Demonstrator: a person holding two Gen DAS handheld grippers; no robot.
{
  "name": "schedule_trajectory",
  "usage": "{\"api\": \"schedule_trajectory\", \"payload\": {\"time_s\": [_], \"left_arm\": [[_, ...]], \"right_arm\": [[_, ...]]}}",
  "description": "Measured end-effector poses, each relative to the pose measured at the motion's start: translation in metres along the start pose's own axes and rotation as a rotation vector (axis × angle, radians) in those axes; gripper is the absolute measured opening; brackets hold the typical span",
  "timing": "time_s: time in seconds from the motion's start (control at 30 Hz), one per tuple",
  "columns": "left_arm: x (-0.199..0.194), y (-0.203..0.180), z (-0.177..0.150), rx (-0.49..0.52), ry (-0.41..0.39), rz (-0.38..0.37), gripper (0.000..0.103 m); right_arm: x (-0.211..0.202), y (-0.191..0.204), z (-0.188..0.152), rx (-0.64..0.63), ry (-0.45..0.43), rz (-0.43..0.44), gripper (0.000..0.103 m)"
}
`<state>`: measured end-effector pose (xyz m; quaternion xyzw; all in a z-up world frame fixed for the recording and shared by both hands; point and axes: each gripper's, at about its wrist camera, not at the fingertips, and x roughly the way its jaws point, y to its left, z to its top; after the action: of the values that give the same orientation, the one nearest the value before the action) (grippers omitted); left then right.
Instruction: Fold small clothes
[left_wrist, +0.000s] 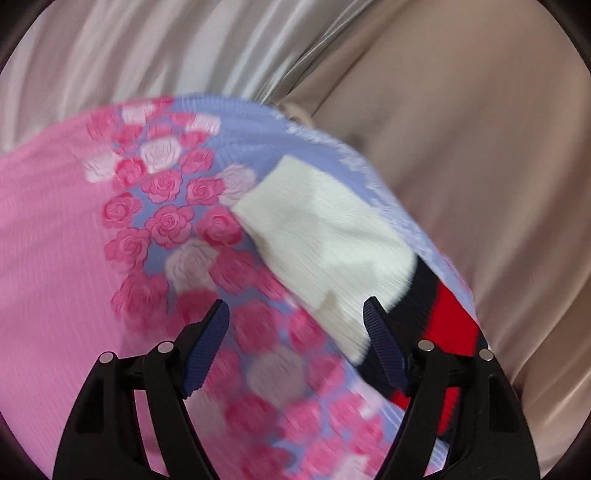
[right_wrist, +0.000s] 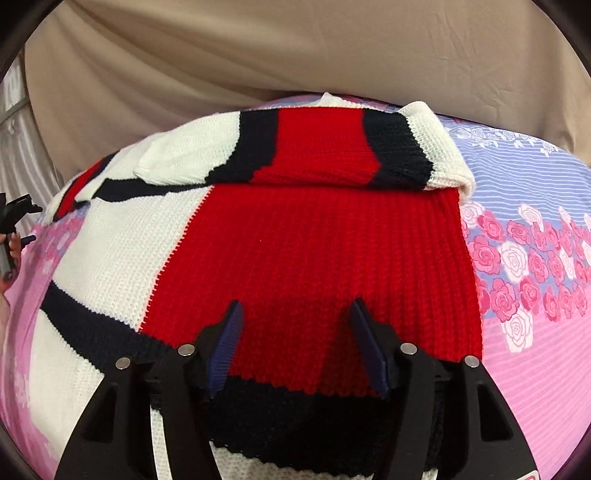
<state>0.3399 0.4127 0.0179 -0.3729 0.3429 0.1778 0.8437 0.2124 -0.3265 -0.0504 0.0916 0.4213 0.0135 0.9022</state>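
The knit sweater (right_wrist: 280, 236) lies on the flowered bedsheet (right_wrist: 528, 332) with one sleeve (right_wrist: 317, 147) already folded across its top, more folds seemingly left, and both the left tongs (left_wrist: 295, 325) and right tongs (right_wrist: 295, 325) spread, pinching nothing.

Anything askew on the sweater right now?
Yes: the sweater has its far part folded forward at a slant, and that fold's white cuff overhangs the red panel's right edge onto the floral sheet.

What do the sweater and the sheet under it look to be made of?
Sweater: chunky knitted yarn, probably wool or acrylic, matte; ribbed stitch rows show clearly. Sheet: thin woven cloth, likely cotton or polyester, smooth and matte with printed roses and stripes.
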Motion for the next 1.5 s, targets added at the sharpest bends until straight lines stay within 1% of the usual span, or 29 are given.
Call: {"api": "schedule_trajectory", "payload": {"time_s": [0.03,0.07,0.17,0.2,0.23,0.27,0.3,0.33,0.4,0.43,0.5,0.57,0.6,0.67,0.7,0.77,0.8,0.87,0.9,0.97,1.0,1.03,1.1,1.17,1.2,1.27,1.37,1.43,1.5], "left_arm": [[0.005,0.005,0.0,-0.025,-0.004,-0.015,0.072],[0.005,0.005,0.001,-0.026,-0.029,-0.03,0.073],[0.016,-0.005,0.006,0.025,-0.028,-0.042,0.072],[0.02,-0.012,0.006,0.052,-0.028,-0.029,0.063],[0.024,-0.016,0.01,0.072,-0.016,-0.046,0.043],[0.031,-0.022,0.012,0.095,0.015,-0.065,0.033],[0.033,-0.025,0.016,0.104,0.024,-0.052,0.02],[0.033,-0.032,0.016,0.122,0.016,-0.045,0.011],[0.019,-0.045,0.015,0.157,-0.036,-0.035,0.009],[0.005,-0.058,0.011,0.191,-0.086,-0.049,0.008],[-0.031,-0.086,-0.003,0.258,-0.166,-0.107,0.008],[-0.067,-0.132,-0.024,0.355,-0.221,-0.202,0.007],[-0.09,-0.162,-0.043,0.424,-0.238,-0.267,0.007],[-0.117,-0.211,-0.081,0.539,-0.254,-0.366,0.007],[-0.132,-0.24,-0.11,0.609,-0.25,-0.428,0.007],[-0.144,-0.284,-0.163,0.703,-0.192,-0.518,0.008],[-0.144,-0.299,-0.184,0.728,-0.159,-0.539,0.008],[-0.129,-0.334,-0.247,0.799,-0.055,-0.57,0.012],[-0.118,-0.345,-0.277,0.819,-0.019,-0.569,0.014],[-0.099,-0.353,-0.324,0.852,0.04,-0.578,0.016],[-0.085,-0.355,-0.345,0.869,0.074,-0.57,0.025],[-0.074,-0.352,-0.362,0.877,0.107,-0.547,0.04],[-0.062,-0.343,-0.376,0.866,0.134,-0.515,0.046],[-0.061,-0.322,-0.371,0.824,0.139,-0.476,0.051],[-0.062,-0.309,-0.358,0.778,0.133,-0.464,0.057],[-0.065,-0.281,-0.33,0.682,0.101,-0.443,0.063],[-0.062,-0.241,-0.284,0.53,0.077,-0.386,0.064],[-0.053,-0.22,-0.259,0.419,0.093,-0.352,0.064],[-0.043,-0.205,-0.244,0.324,0.118,-0.345,0.064]], "right_arm": [[-0.002,-0.002,-0.001,0.002,-0.003,0.0,0.06],[-0.005,-0.003,-0.004,0.004,-0.005,-0.001,0.06],[-0.005,-0.003,-0.005,0.011,-0.006,-0.007,0.062],[-0.005,-0.003,-0.005,0.01,-0.006,-0.009,0.062],[-0.006,-0.002,-0.006,0.009,-0.006,-0.013,0.063],[-0.005,-0.001,-0.005,0.006,-0.005,-0.018,0.063],[-0.005,0.0,-0.005,0.003,-0.005,-0.021,0.064],[-0.004,0.001,-0.005,-0.001,-0.007,-0.025,0.064],[-0.005,0.003,-0.005,-0.006,-0.011,-0.033,0.064],[-0.006,0.003,-0.005,-0.007,-0.014,-0.033,0.064],[-0.007,0.003,-0.005,-0.007,-0.02,-0.034,0.064],[-0.007,0.003,-0.005,-0.007,-0.023,-0.029,0.064],[-0.007,0.003,-0.005,-0.004,-0.023,-0.028,0.064],[-0.008,0.002,-0.005,0.001,-0.025,-0.02,0.064],[-0.008,0.002,-0.005,0.005,-0.027,-0.017,0.064],[-0.009,0.0,-0.005,0.016,-0.028,-0.007,0.064],[-0.009,0.0,-0.005,0.02,-0.028,-0.004,0.064],[-0.01,-0.001,-0.005,0.026,-0.028,0.002,0.064],[-0.01,-0.002,-0.005,0.029,-0.028,0.002,0.064],[-0.011,-0.002,-0.005,0.033,-0.028,0.009,0.065],[-0.012,-0.003,-0.005,0.038,-0.03,0.014,0.065],[-0.013,-0.004,-0.005,0.042,-0.031,0.017,0.067],[-0.015,-0.006,-0.005,0.055,-0.036,0.031,0.07],[-0.016,-0.01,-0.005,0.072,-0.037,0.058,0.07],[-0.016,-0.013,-0.004,0.087,-0.039,0.075,0.07],[-0.02,-0.019,-0.003,0.12,-0.051,0.095,0.07],[-0.025,-0.031,0.013,0.166,-0.066,0.141,0.07],[-0.026,-0.036,0.034,0.189,-0.082,0.144,0.07],[-0.022,-0.035,0.06,0.182,-0.09,0.15,0.07]]}}
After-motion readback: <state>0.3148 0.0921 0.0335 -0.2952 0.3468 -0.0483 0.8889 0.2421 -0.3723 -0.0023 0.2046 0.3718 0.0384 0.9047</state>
